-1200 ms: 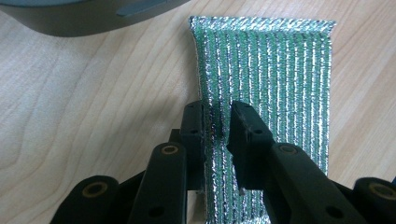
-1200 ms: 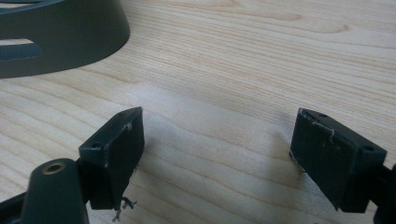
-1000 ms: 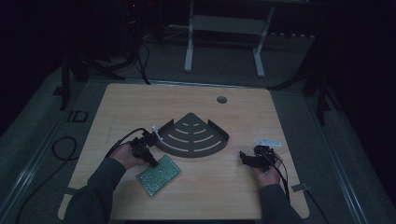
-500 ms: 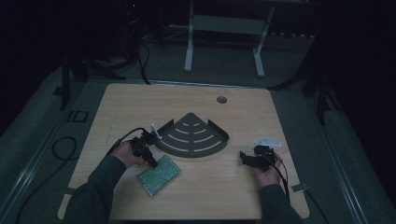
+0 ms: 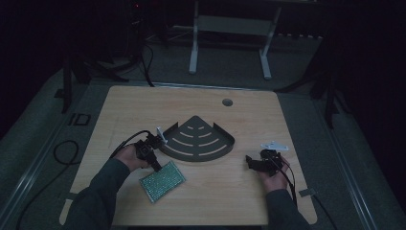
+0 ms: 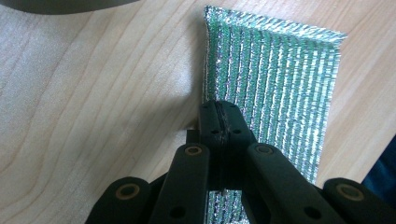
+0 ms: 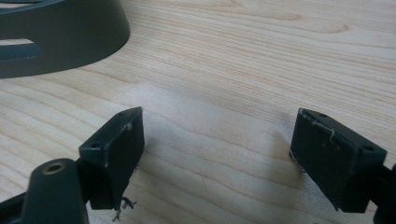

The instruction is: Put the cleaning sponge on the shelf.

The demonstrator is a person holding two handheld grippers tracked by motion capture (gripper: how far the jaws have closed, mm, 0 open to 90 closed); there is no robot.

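Observation:
A green glittery scouring pad point(image 5: 163, 181) point(image 6: 275, 88) lies flat on the wooden table point(image 5: 215, 201), near its front left. My left gripper point(image 5: 155, 167) point(image 6: 219, 122) is shut on the pad's near left edge, jaws pressed together, and the pad runs on beneath them. A dark grey slotted corner shelf point(image 5: 198, 141) point(image 7: 60, 42) sits at the table's middle, just beyond the left gripper. At the front right my right gripper point(image 5: 250, 162) point(image 7: 215, 135) rests low over bare wood, open wide with nothing between its jaws. It points left toward the shelf.
A round cable hole point(image 5: 227, 102) sits near the table's far edge. A black cable point(image 5: 127, 141) trails left from the left gripper. A white metal stand point(image 5: 230, 28) is on the floor behind the table.

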